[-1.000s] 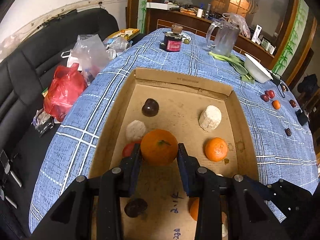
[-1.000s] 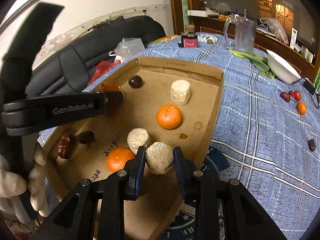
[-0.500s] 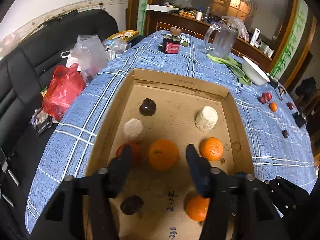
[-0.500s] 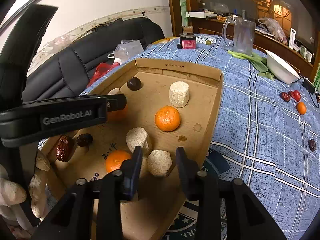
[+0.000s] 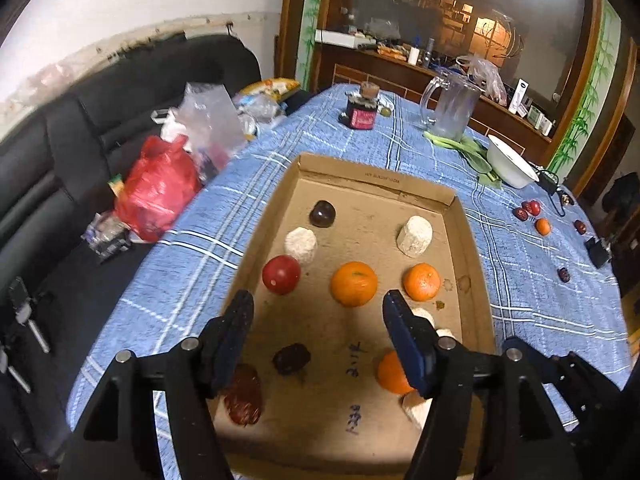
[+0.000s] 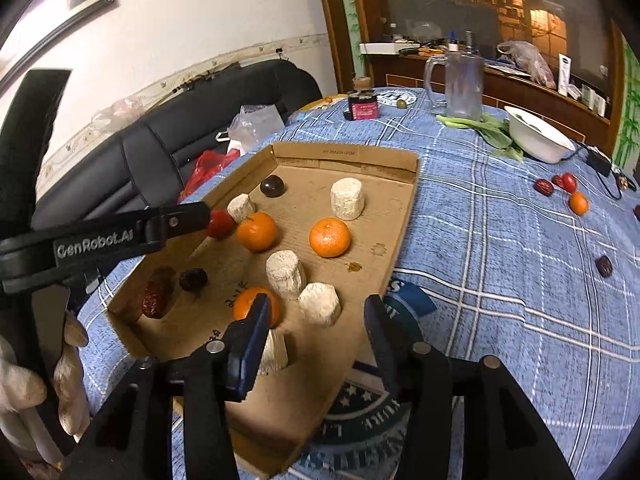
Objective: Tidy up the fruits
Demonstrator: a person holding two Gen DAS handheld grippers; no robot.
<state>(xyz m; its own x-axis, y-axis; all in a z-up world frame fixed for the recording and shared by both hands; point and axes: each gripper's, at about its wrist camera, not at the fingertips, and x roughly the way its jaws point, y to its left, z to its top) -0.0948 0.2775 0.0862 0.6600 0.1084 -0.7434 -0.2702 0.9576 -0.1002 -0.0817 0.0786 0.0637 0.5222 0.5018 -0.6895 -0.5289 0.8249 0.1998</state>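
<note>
Blue checked tablecloth (image 5: 540, 304), cardboard tray (image 5: 376, 178) of oranges, both tools opening, empty

My left gripper (image 5: 318, 306) hangs over the cardboard tray (image 5: 472, 264); its jaws are opening and nothing is between them; just past the tips sits an orange (image 5: 353, 284), with a red tomato (image 5: 281, 274) to its left and a smaller orange (image 5: 421, 282) to its right; a dark date (image 5: 291, 358) lies below, near my left finger; the tray rests on a blue checked tablecloth (image 5: 188, 264).
</note>
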